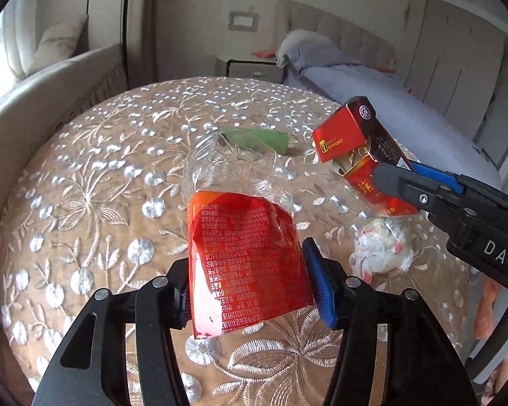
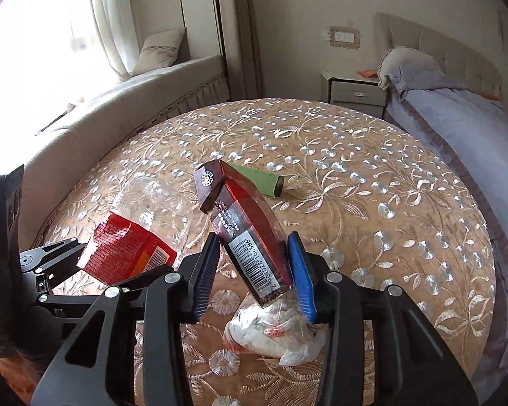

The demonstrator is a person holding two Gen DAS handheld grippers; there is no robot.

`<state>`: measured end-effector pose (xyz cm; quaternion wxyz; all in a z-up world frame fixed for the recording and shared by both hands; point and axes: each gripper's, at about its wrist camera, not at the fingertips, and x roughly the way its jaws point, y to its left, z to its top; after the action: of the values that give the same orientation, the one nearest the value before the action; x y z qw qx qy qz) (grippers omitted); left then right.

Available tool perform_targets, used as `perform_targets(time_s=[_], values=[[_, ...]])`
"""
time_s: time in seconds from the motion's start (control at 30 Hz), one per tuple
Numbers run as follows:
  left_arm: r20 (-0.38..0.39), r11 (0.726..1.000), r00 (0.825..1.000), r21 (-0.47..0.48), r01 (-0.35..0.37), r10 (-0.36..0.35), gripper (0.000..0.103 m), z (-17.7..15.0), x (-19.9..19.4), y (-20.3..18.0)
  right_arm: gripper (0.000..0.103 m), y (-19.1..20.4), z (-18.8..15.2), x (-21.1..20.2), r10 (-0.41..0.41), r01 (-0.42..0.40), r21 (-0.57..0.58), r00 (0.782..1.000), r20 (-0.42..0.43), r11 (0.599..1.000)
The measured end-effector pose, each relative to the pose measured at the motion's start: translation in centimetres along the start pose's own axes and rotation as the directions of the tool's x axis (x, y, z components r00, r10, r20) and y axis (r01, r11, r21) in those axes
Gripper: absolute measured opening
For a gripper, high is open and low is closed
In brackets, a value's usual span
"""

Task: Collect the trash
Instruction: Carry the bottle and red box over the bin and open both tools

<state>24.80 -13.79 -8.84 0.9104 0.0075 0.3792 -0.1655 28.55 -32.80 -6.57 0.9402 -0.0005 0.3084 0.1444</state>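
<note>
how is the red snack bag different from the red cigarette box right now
The snack bag is soft, crinkled film with a clear upper part; the cigarette box is stiff card, its flip lid hanging open. The left gripper holds the bag, the right gripper holds the box. The bag's red is brighter; the box has dark side panels. Both are red, printed, and pinched between fingers.

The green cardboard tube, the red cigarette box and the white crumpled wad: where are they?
Green cardboard tube point(image 2: 259, 180), right wrist view: its side.
Red cigarette box point(image 2: 254, 237), right wrist view: its barcoded side.
White crumpled wad point(image 1: 381, 245), left wrist view: its middle.
</note>
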Motion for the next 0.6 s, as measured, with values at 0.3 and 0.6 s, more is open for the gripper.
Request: perform_targets(time_s=[0.3,0.6], values=[[0.064,0.996,0.997,0.089,0.027,-0.033,0.055,-1.3,-4.3,-4.0,0.043,-0.5,-1.4,-6.3,-0.017,0.014,0.024,0.994,0.107,1.0],[0.041,0.956,0.986,0.257,0.143,-0.159,0.055,-5.0,-5.7,-12.5,0.043,-3.9,-7.2,-12.9,-0.095,0.078,0.111,0.983,0.16,0.991]])
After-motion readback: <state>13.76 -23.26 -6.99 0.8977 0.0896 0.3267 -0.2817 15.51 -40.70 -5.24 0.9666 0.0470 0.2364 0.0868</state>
